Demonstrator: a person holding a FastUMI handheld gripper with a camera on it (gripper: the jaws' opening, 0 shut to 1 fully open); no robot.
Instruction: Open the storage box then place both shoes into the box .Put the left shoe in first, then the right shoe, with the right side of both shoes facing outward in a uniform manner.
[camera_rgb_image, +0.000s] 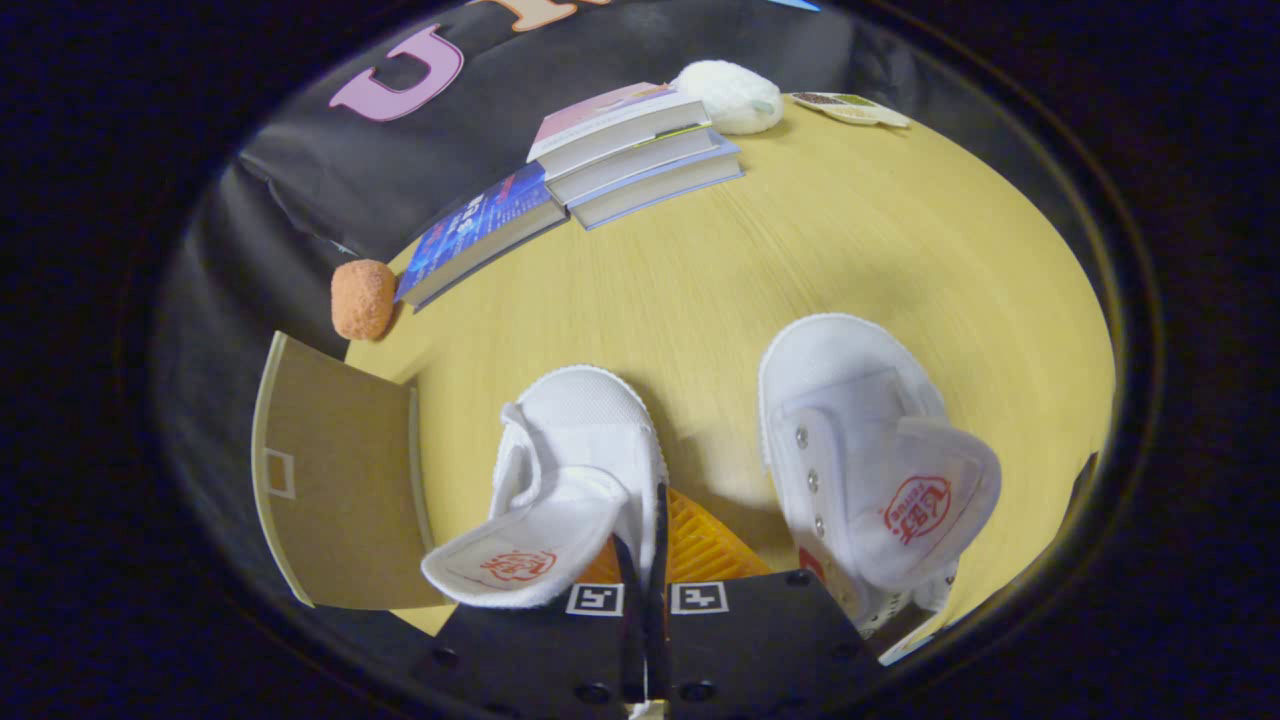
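Shoes: two white canvas shoes sit on the yellow tabletop (850, 220), one (585, 470) lower centre, the other (865, 450) lower right. Our hand-held gripper (645, 560) looks nearly closed, pinching the centre shoe's side wall; we judge this thin grip could slip, dropping it.

Red round logo stamps sit on the tongues of the left shoe (560, 490) and the right shoe (870, 450); their characters cannot be read. Cover print on the blue book (480, 225) is blurred.
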